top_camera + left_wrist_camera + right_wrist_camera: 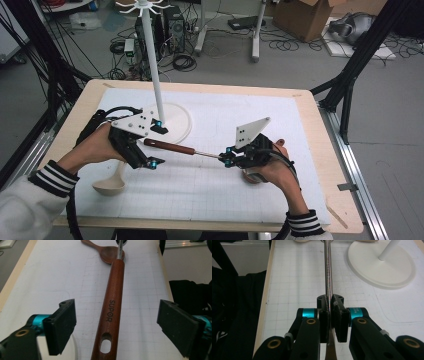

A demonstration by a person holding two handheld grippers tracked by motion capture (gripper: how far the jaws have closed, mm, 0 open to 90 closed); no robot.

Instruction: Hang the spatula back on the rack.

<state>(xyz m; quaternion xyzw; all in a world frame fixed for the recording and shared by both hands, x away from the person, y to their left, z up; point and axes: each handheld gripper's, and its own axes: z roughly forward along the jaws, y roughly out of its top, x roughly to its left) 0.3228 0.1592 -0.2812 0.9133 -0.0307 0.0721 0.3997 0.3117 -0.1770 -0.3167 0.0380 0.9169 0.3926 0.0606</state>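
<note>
A utensil with a brown wooden handle (170, 147) and a thin metal shaft (206, 154) hangs level above the white gridded mat (210, 195). My right gripper (227, 159) is shut on the metal shaft (327, 270), its pads pinching it in the right gripper view (330, 300). My left gripper (157, 144) stands open at the handle's free end. In the left gripper view its jaws (116, 312) flank the handle (113, 297), which bears a hanging hole, and there is a gap on each side. The utensil's head is hidden behind my right gripper.
A white stand with a round base (177, 122) and a tall pole (155, 65) topped by hooks stands just behind my left gripper. A cream ladle (112, 184) lies at the mat's front left. A dark wooden spoon (107, 253) rests on the mat under the shaft.
</note>
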